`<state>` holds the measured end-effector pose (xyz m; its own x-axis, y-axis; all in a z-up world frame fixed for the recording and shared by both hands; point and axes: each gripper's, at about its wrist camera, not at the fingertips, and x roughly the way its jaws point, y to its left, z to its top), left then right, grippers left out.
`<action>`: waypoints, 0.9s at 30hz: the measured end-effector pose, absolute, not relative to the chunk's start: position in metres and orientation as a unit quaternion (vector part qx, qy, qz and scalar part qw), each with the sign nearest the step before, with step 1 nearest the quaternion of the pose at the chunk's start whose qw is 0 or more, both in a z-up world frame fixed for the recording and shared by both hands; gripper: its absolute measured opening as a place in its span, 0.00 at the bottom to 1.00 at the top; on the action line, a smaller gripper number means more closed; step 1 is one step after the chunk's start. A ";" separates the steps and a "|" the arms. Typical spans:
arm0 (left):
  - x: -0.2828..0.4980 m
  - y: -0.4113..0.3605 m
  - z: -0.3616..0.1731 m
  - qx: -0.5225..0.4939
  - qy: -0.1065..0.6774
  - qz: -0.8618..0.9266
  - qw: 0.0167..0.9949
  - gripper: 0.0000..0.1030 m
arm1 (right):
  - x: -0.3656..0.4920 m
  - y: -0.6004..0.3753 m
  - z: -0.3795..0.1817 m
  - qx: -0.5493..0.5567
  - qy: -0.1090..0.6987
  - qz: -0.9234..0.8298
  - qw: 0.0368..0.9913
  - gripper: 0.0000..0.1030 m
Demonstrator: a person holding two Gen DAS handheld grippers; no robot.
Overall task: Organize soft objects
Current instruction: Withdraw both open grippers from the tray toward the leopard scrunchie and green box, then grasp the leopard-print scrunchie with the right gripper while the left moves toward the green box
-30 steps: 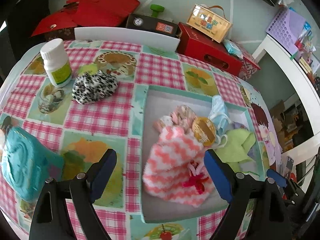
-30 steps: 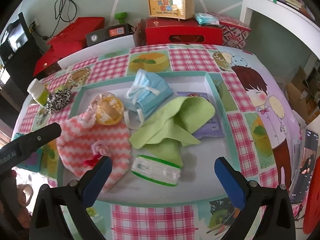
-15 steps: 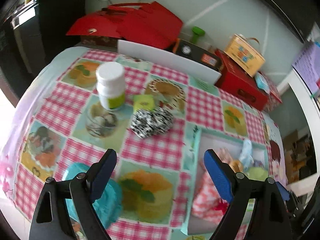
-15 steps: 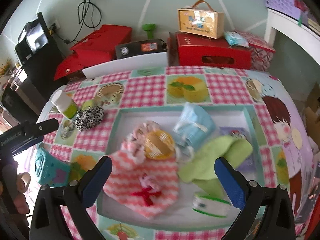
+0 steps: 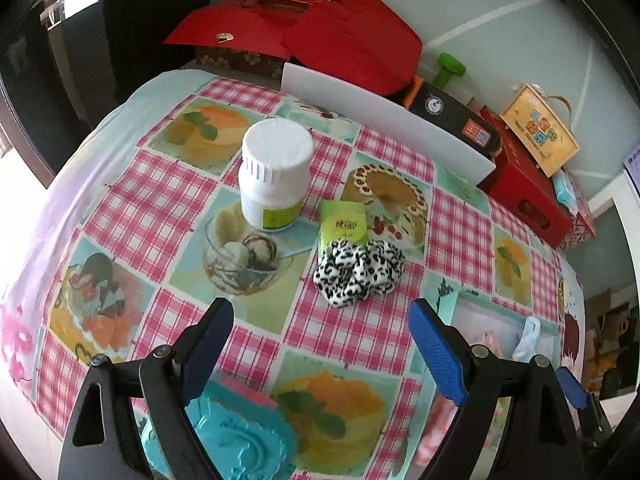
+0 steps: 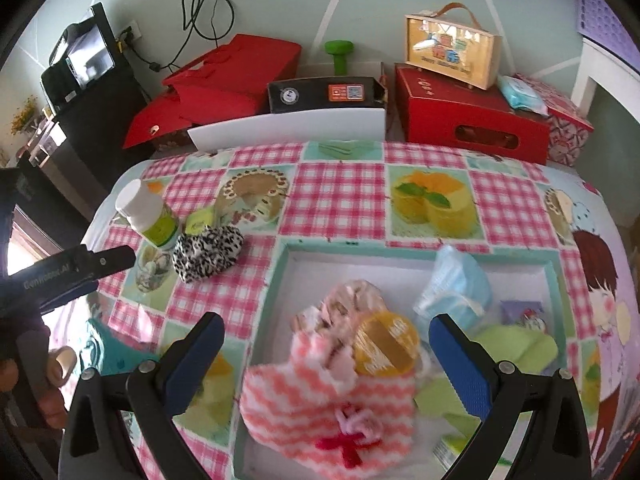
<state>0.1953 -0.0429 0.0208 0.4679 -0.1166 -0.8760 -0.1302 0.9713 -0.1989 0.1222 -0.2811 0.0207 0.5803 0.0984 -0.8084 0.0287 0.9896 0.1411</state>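
Leopard scrunchie touching green packet, near white bottle; both grippers' jaws apart, empty.

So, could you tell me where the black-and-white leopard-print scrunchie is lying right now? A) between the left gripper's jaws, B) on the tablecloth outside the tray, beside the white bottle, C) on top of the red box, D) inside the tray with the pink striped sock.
B: the leopard-print scrunchie lies on the tablecloth near the white bottle, clear of the tray, and ahead of the open left gripper.
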 end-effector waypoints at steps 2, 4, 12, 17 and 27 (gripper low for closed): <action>0.200 -0.044 0.021 -0.121 0.514 0.008 0.849 0.87 | 0.132 -0.277 0.021 0.068 0.457 0.023 0.887 1.00; 0.206 -0.046 0.020 -0.122 0.515 0.011 0.848 0.87 | 0.139 -0.273 0.022 0.066 0.456 0.027 0.887 1.00; 0.226 -0.042 0.007 -0.151 0.521 0.019 0.840 0.86 | 0.169 -0.256 0.019 0.053 0.455 0.053 0.887 1.00; 0.231 -0.032 0.001 -0.170 0.523 0.029 0.835 0.86 | 0.187 -0.236 0.012 0.033 0.454 0.076 0.887 1.00; 0.242 -0.014 -0.009 -0.203 0.526 0.062 0.824 0.86 | 0.210 -0.185 -0.016 -0.028 0.473 0.120 0.872 1.00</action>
<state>0.2423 -0.0137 -0.0091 0.4392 -0.1107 -0.8915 -0.3157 0.9101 -0.2686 0.2103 -0.1851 -0.0163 0.5235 0.1841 -0.8319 -0.2363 0.9694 0.0658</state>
